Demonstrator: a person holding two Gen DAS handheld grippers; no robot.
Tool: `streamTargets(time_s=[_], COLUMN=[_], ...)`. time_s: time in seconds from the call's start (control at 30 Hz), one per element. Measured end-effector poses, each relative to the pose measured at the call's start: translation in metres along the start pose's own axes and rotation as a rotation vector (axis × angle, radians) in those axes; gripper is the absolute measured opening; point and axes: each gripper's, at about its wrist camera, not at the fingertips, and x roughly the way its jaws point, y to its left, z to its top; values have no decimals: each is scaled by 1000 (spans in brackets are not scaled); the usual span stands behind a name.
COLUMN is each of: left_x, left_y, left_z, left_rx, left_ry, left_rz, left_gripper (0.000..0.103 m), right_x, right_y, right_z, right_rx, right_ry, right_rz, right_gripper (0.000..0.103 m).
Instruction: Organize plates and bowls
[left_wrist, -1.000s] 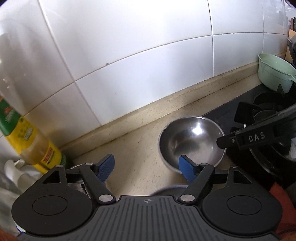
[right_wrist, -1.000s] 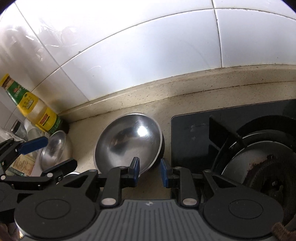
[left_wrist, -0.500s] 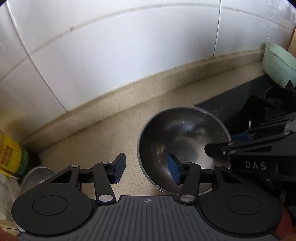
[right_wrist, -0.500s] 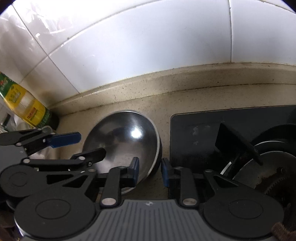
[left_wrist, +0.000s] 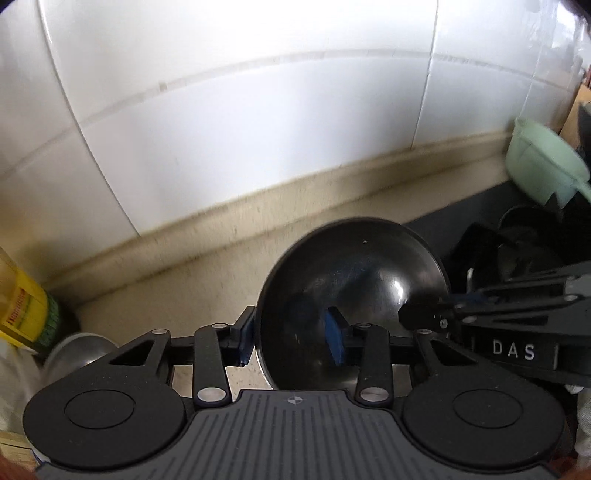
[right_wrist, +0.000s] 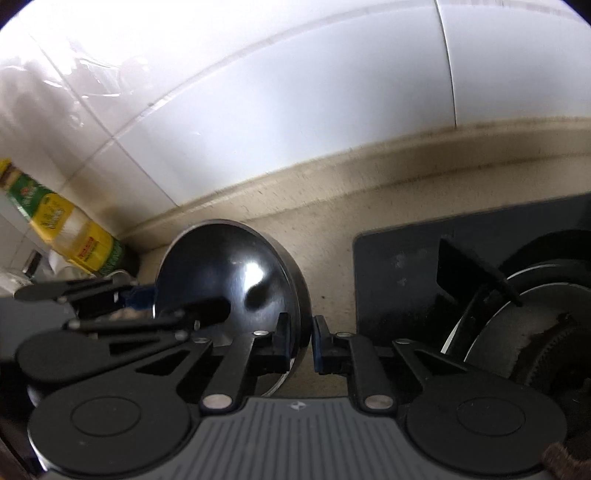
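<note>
Left gripper (left_wrist: 291, 341): clamped on left rim of round stainless-steel bowl (left_wrist: 354, 280) | Right gripper (right_wrist: 300, 341): clamped on right rim | Bowl: counter (right_wrist: 332, 236) back edge, beside hob | Advice: lift level, both sides together.

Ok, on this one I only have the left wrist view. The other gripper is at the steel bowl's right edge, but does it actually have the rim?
Observer: Yes. In the right wrist view the right gripper is shut on the bowl. One of its fingers is inside the rim and the other is outside.
Operator: What's on the stove beyond it? That gripper blocks my view there.
Observer: A round grey pan with a dark crusted patch sits on the stove, apart from the bowl.
Operator: And the bottle at my left edge? I only see yellow.
Observer: The bottle has a green label above the yellow one.
</note>
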Motion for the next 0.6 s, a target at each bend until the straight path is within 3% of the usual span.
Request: streamTargets(time_s=[0.43, 0.6], left_x=[-78, -103], left_y=[-8, -2], left_z=[-16, -32], left_rx=[20, 9], left_ry=[-123, -154], left_rz=[4, 15], left_gripper=[54, 54], right_x=[-72, -85], right_y=[32, 49], right_z=[-20, -31], right_rx=[-42, -73], right_ry=[-116, -106], right_rz=[28, 41], right_gripper=[13, 13])
